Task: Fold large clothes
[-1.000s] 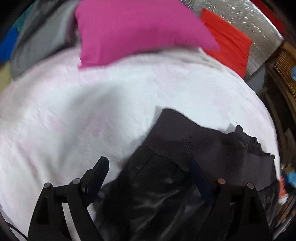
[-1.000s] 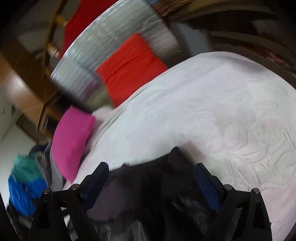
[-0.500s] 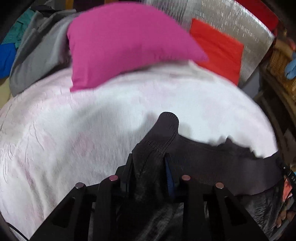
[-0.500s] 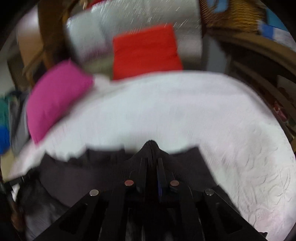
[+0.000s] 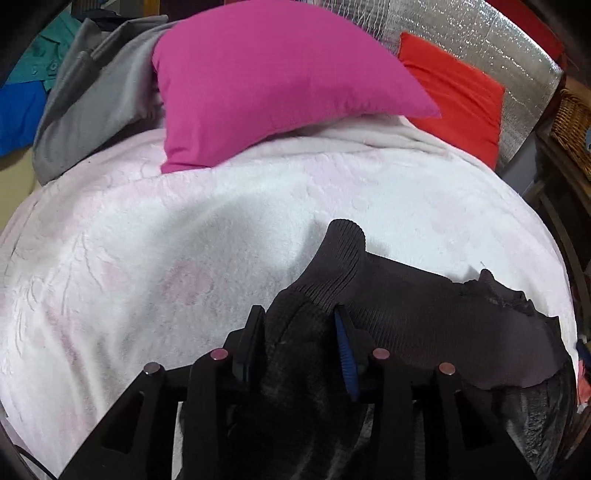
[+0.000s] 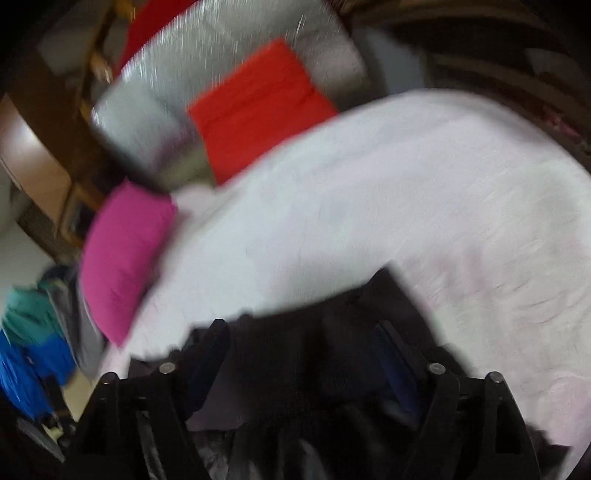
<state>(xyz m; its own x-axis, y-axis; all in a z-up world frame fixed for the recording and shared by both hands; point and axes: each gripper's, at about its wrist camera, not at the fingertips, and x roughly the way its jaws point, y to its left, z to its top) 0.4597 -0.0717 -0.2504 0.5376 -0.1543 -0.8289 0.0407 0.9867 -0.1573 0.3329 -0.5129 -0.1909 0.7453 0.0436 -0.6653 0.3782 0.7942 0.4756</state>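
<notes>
Here we are over the bed (image 5: 184,266), its pale pink-white blanket spread wide, and the dark garment (image 5: 424,317) lies bunched at the near edge, ribbed hem band toward the pillows. The left hand-held gripper (image 5: 299,332) has its jaws pinching a fold of that ribbed band — a knitted tongue of it stands up just past the fingertips, so the hold looks real but shallow. From the right wrist view everything is smeared with motion; the right hand-held gripper (image 6: 306,343) has its jaws spread apart with dark cloth (image 6: 295,369) lying between them, gripping nothing as far as the blur allows. Behind sit the magenta pillow (image 5: 280,77) and the red pillow (image 5: 458,96) against a silvery headboard (image 5: 480,33), with a grey garment (image 5: 96,110) heaped at the left. My read on handling: this thing is soft and floppy, fairly heavy for clothing — the ribbed knit will stretch and sag under its own weight, while the body looks smoother, perhaps slick, and liable to slide. Best taken at the hem band's two ends, deep in the jaws, so it hangs evenly. The risk is a thin pinch slipping free once the bulk lifts off the blanket.
</notes>
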